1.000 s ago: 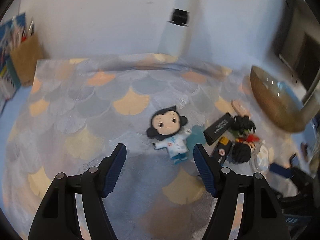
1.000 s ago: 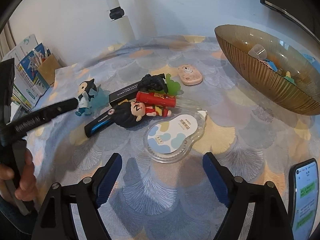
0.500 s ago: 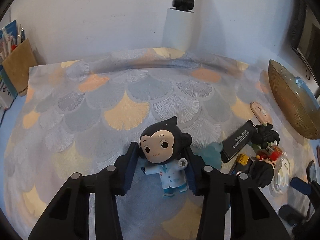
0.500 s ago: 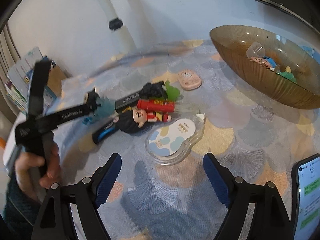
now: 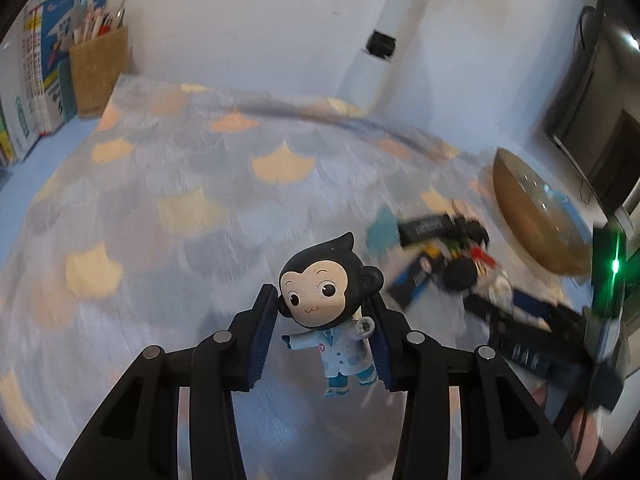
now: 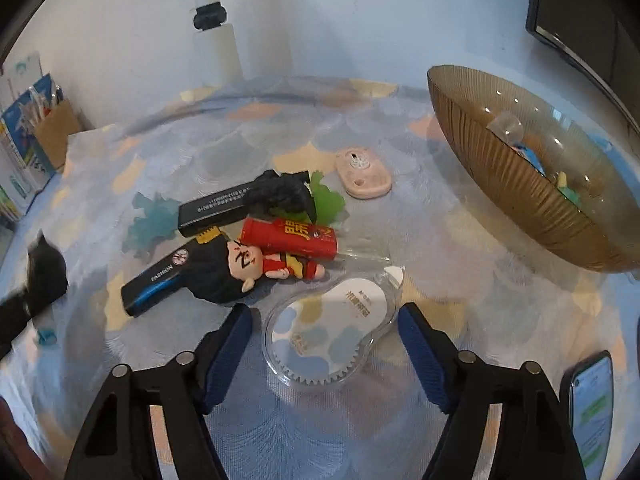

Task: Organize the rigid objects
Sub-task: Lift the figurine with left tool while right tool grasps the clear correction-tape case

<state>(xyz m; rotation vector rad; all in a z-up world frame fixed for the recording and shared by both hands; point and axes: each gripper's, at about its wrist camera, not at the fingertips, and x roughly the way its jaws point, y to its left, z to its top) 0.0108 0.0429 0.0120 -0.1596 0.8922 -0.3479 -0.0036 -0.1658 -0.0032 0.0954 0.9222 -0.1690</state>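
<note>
My left gripper (image 5: pixel 322 334) is shut on a black-haired monkey figurine in a white coat (image 5: pixel 328 308) and holds it above the tablecloth. My right gripper (image 6: pixel 324 332) is open, its jaws on either side of a clear correction-tape dispenser (image 6: pixel 332 332) lying on the cloth. Beyond it lies a pile: a red-robed figurine (image 6: pixel 256 266), a red tube (image 6: pixel 290 238), a black and blue case (image 6: pixel 160 280), a black box (image 6: pixel 212 208), a black toy (image 6: pixel 284 194) and a pink oval gadget (image 6: pixel 362 174). The amber glass bowl (image 6: pixel 520 196) stands at the right and holds a few small items.
A cardboard pen holder (image 5: pixel 98 72) and books (image 5: pixel 36 84) stand at the far left edge. A white post (image 6: pixel 216 28) rises at the back by the wall. A phone (image 6: pixel 592 404) lies at the right front. A monitor (image 6: pixel 584 16) stands behind the bowl.
My left gripper closed on the monkey figurine and lifted it off the cloth. My right gripper moved forward so the tape dispenser sits between its open jaws.
</note>
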